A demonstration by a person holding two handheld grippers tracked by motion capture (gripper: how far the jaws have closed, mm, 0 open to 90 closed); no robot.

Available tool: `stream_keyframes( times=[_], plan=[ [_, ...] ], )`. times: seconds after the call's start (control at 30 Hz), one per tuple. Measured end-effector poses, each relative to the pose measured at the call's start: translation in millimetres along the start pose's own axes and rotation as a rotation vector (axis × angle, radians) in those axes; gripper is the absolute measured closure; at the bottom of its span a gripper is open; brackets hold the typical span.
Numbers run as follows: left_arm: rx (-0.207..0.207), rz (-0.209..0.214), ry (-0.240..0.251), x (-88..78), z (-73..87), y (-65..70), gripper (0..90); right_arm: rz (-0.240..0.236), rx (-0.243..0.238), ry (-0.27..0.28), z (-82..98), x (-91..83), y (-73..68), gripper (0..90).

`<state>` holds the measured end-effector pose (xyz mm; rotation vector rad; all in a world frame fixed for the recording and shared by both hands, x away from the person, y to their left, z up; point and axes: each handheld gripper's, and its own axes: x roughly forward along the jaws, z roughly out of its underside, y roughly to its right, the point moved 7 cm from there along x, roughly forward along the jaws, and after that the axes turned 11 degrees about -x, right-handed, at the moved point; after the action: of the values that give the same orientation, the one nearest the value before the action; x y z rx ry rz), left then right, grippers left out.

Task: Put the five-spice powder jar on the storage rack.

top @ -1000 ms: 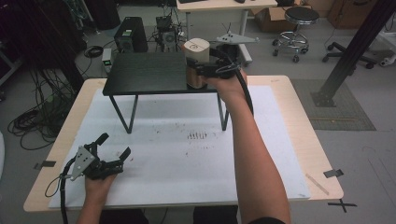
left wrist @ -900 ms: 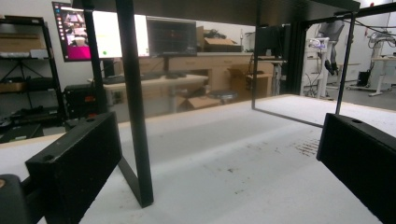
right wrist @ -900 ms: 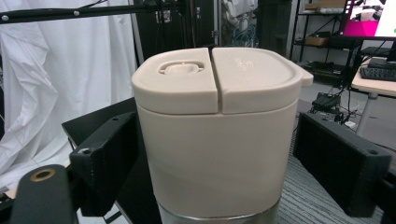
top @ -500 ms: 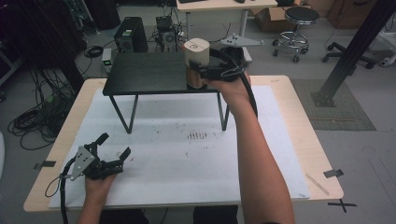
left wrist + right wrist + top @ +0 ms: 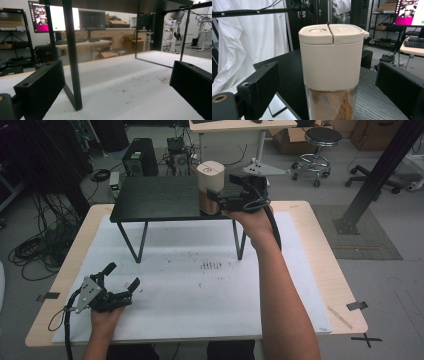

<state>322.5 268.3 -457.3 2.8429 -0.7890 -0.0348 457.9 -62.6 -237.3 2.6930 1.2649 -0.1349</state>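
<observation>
Jar [image 5: 209, 187] on black shelf [image 5: 155, 198] — white-covered table [image 5: 280, 285], cluttered lab.

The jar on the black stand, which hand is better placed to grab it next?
Right. The right gripper is open with its jaws either side of the jar; the left gripper rests low on the white mat, far away.

Container [image 5: 329, 75]: cream rounded-square lid section, closed, over a clear base holding brown contents. Stands upright. Located at the right front corner of the black raised shelf [image 5: 155, 200].
</observation>
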Motion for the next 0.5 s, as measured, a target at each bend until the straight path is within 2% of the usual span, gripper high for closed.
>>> stream_keyframes(
  times=[0.13, 0.27, 0.5],
  plan=[
    [0.0, 0.0, -0.001, -0.1, 0.0, 0.0, 0.6, 0.001, -0.005, 0.005, 1.9, -5.6, -2.2, 3.9],
    [0.0, 0.001, -0.001, -0.1, 0.0, 0.0, 0.5, -0.023, -0.014, 0.015, 5.5, -11.5, -6.4, 1.8],
    [-0.001, 0.0, -0.001, 0.1, 0.0, -0.2, 0.5, -0.036, -0.03, 0.029, 12.3, -22.0, -11.9, 0.0]
  ],
)
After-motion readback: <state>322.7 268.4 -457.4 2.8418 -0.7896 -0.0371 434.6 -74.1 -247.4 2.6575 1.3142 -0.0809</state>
